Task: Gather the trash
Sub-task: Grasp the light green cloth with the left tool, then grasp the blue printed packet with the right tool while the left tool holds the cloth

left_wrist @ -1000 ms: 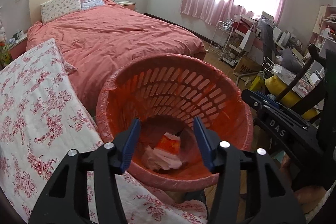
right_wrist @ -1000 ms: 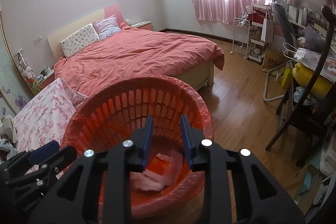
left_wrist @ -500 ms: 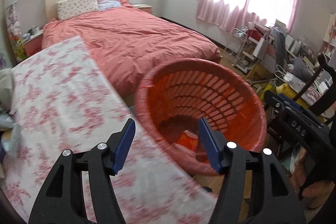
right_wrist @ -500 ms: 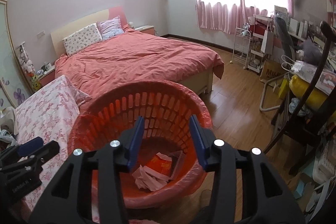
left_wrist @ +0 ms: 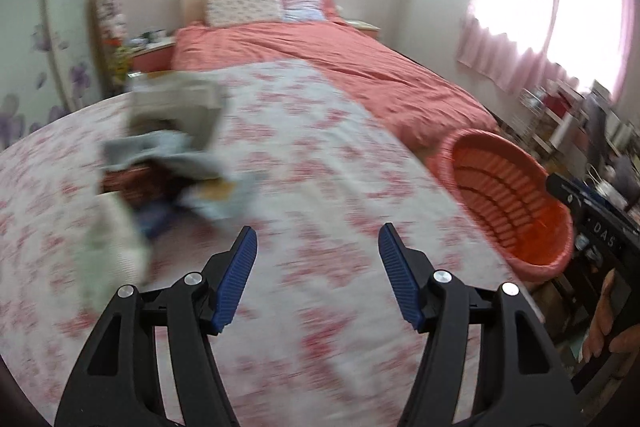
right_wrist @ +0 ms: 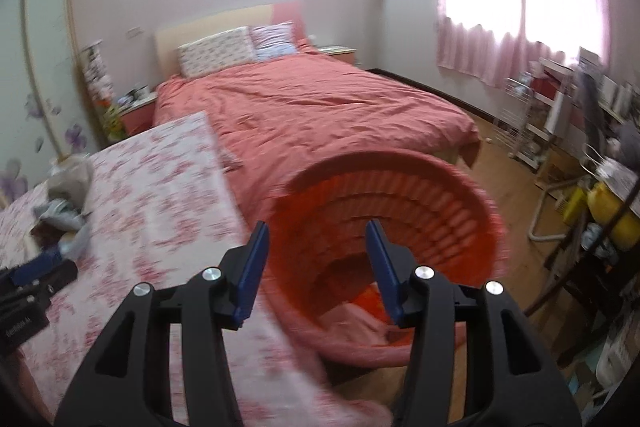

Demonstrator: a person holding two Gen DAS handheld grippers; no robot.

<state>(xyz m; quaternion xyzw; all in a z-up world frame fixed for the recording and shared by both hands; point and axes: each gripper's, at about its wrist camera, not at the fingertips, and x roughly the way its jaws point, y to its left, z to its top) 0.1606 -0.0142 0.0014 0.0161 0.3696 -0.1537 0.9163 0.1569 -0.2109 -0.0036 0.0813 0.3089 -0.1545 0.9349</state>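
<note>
My left gripper (left_wrist: pixel 317 231) stands open above a floral-covered surface (left_wrist: pixel 340 155), nothing between its blue pads. A blurred pile of trash (left_wrist: pixel 160 163), pale wrappers and dark scraps, lies ahead to its left. The orange slatted basket (left_wrist: pixel 508 195) stands off the surface's right edge. My right gripper (right_wrist: pixel 317 225) hovers over that basket (right_wrist: pixel 440 195); its jaws are opening and hold nothing. Crumpled red and white trash (right_wrist: pixel 360 311) lies in the basket's bottom. The same pile (right_wrist: pixel 64 203) shows far left in the right wrist view, near the left gripper's blue-tipped fingers (right_wrist: pixel 44 263).
A bed with a salmon duvet (right_wrist: pixel 312 115) lies beyond the floral surface and the basket. Wooden floor (right_wrist: pixel 516 183) runs to the right, where wire racks (right_wrist: pixel 520 131), a yellow bag (right_wrist: pixel 612 211) and dark chair legs crowd the wall. A person's hand (left_wrist: pixel 604 323) holds the right tool.
The left gripper swung left from above the basket to over the floral surface, bringing the trash pile into view. Both grippers' jaws widened. The right gripper shifted left, still over the basket.
</note>
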